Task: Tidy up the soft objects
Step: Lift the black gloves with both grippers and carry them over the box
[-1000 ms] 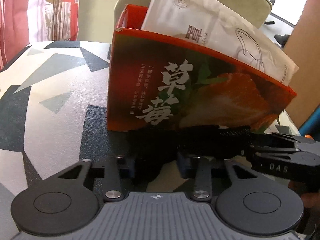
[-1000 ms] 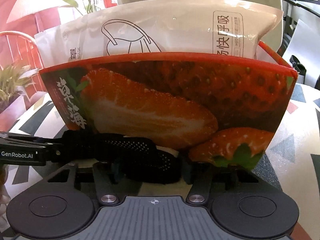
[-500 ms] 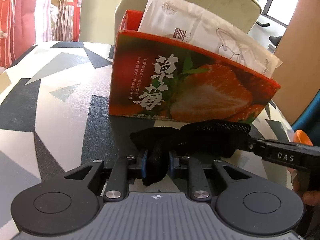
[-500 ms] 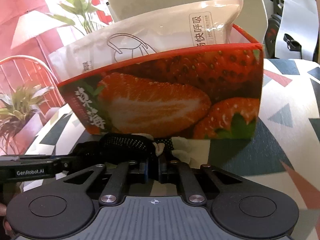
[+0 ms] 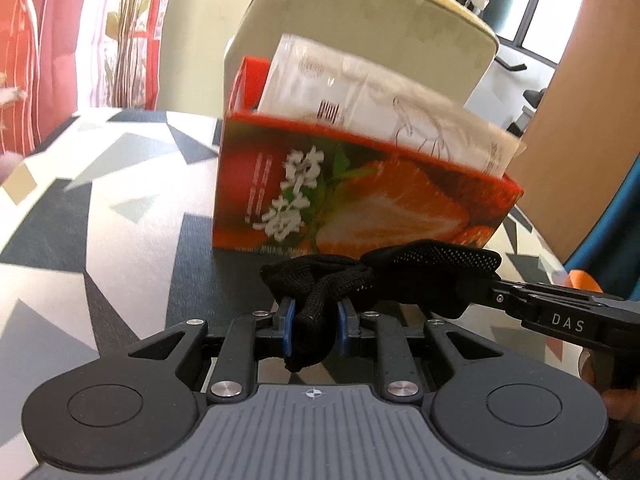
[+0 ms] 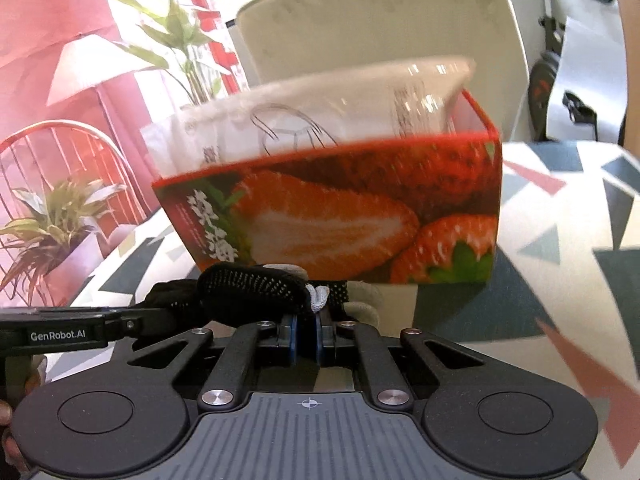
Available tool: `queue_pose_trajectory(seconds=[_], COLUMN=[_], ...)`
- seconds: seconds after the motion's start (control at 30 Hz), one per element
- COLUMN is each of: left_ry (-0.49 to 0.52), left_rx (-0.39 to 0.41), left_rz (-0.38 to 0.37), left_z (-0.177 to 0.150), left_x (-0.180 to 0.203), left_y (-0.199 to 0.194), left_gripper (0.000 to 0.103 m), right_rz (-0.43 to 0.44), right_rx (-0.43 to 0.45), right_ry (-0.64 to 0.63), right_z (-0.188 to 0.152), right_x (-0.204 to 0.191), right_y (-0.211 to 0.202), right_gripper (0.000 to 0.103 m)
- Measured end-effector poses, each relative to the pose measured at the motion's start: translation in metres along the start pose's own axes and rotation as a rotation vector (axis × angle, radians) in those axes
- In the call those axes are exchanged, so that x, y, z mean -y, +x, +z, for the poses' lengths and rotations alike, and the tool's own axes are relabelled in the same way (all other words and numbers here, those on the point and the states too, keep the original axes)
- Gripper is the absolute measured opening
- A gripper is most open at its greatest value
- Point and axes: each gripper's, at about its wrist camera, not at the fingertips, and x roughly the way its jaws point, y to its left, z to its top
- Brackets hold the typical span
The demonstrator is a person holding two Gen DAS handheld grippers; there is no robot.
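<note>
- Box [image 5: 360,208]: red carton printed with strawberries and white characters, open at the top, standing upright on the table [image 5: 120,220]. This is the landmark for every entry below.
- Pouch [image 5: 380,120]: white plastic packet with a line drawing, standing inside the box and sticking out above its rim, leaning toward one end.
- Glove [image 5: 400,276]: black knitted fabric with a dotted panel, a loose bundle just in front of the box's printed side, on the camera side of it. It hangs between the two grippers; whether it touches the table cannot be told.
- Left gripper [image 5: 316,320]: in front of the box, its blue-padded jaws drawn in narrow and clamped on a thick twisted fold of the glove, which pokes out below the pads.
- Right gripper [image 6: 306,334]: in front of the box, toward its other end. Its jaws have just been closing and now stand nearly together, pinching a thin edge of the glove, with a small grey tab [image 6: 318,298] showing above the pads.
- Table: covered in a pattern of black, grey, white and pink triangles, spreading out on all sides of the box.
- Chair [image 6: 380,32]: pale cushioned back rising right behind the box.
- Plant [image 6: 56,216]: green leaves in a pot, off to the side of the box, beyond the table edge.
</note>
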Motion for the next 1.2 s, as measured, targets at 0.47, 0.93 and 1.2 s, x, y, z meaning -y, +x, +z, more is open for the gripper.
queue_pose_trajectory(seconds=[0.47,0.93,1.2], left_ry=[0.083,0.098,0.115], left_rx=[0.115,0.208,0.270], left_rz=[-0.042,-0.080,-0.103], left_z=[0.040,0.083,0.118], left_x=[0.030,0.034,0.040], left_y=[-0.031,-0.039,-0.038], left_gripper=[0.022,0.022,0.022], right_rz=[-0.009,0.010,0.041], right_rx=[0.148,0.219,0.276], right_ry=[-0.075,-0.147,-0.168], right_z=[0.041,0.087,0.128], right_x=[-0.016,-0.031,-0.033], right_y=[-0.036,-0.046,-0.049], right_gripper=[0.008,0.008,0.008])
